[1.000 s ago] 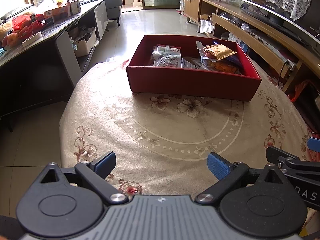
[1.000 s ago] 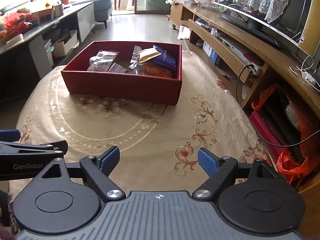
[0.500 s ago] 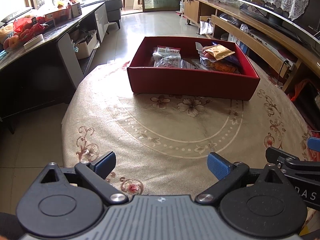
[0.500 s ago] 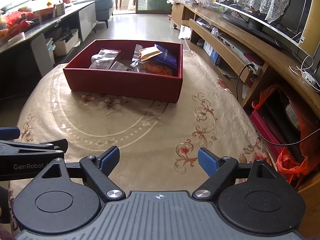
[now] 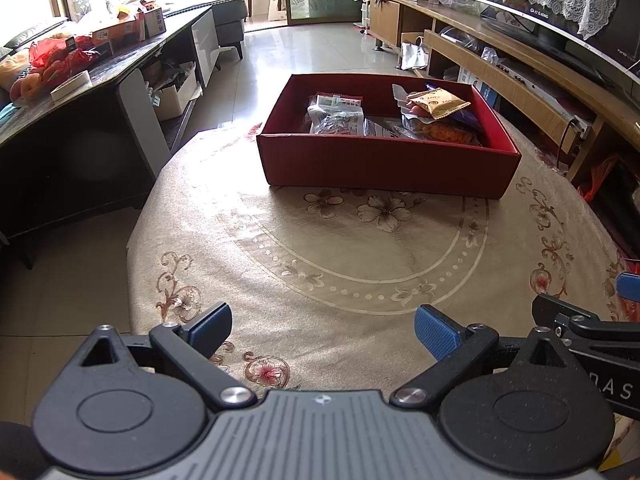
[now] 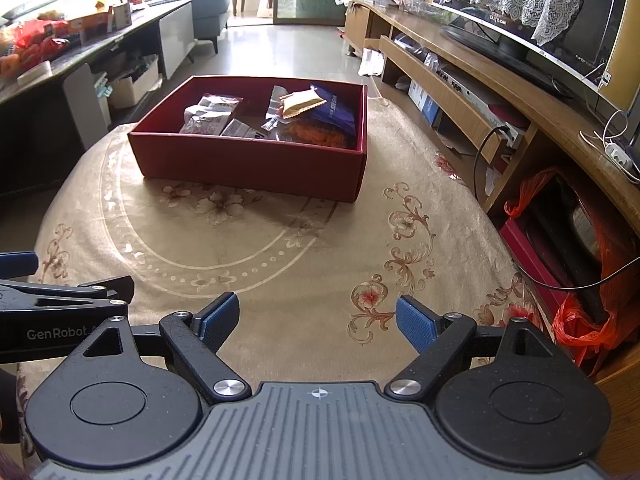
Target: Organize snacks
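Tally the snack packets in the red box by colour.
Gold packet: 1
Purple bag: 1
Orange-filled clear bag: 1
Grey-white packets: 3
Total: 6 told apart; overlapping clear wrappers may hide more.

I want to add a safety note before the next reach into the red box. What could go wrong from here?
1. The tan packet lies loosely atop the heap in the red box, so a reach might knock it off.
2. The right hand-held gripper and left hand-held gripper sit close side by side, both open and empty, and could collide.
3. The tablecloth may bunch if the box is pushed.
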`<control>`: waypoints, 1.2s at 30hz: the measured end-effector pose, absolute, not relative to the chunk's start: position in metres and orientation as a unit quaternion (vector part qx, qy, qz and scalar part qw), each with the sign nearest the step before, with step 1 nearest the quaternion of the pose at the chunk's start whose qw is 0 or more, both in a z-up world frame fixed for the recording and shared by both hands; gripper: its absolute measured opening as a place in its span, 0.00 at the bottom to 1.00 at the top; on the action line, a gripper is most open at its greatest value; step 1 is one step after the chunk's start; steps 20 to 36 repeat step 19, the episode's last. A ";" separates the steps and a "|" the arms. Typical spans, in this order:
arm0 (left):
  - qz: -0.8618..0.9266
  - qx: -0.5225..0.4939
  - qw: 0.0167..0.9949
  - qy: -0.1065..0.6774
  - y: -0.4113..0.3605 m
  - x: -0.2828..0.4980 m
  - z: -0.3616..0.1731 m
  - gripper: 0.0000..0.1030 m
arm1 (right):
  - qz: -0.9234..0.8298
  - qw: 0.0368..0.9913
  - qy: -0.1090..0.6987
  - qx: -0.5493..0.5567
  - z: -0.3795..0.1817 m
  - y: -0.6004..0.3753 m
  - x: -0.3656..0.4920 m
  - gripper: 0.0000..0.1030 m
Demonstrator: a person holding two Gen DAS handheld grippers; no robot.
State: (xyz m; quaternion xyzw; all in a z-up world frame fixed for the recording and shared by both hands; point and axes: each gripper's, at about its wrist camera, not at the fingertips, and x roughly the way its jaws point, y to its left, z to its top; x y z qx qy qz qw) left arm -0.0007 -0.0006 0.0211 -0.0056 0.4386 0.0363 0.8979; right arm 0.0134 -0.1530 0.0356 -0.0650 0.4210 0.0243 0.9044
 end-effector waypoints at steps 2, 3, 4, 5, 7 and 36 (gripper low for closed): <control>0.036 -0.006 0.898 0.438 -0.001 -0.001 0.021 0.93 | 0.025 0.904 0.421 -0.065 0.036 -0.154 0.013 0.87; 0.036 -0.005 0.898 0.438 -0.001 -0.001 0.021 0.93 | 0.025 0.904 0.421 -0.065 0.036 -0.154 0.013 0.87; 0.035 -0.005 0.899 0.437 -0.001 -0.001 0.021 0.93 | 0.024 0.904 0.421 -0.065 0.036 -0.154 0.013 0.87; 0.035 -0.005 0.899 0.437 -0.001 -0.001 0.021 0.93 | 0.024 0.904 0.422 -0.065 0.036 -0.154 0.013 0.87; 0.035 -0.007 0.899 0.436 0.000 -0.002 0.022 0.93 | 0.024 0.904 0.421 -0.063 0.036 -0.154 0.013 0.87; 0.034 0.002 0.903 0.429 -0.002 -0.003 0.025 0.93 | 0.022 0.906 0.419 -0.055 0.039 -0.158 0.016 0.87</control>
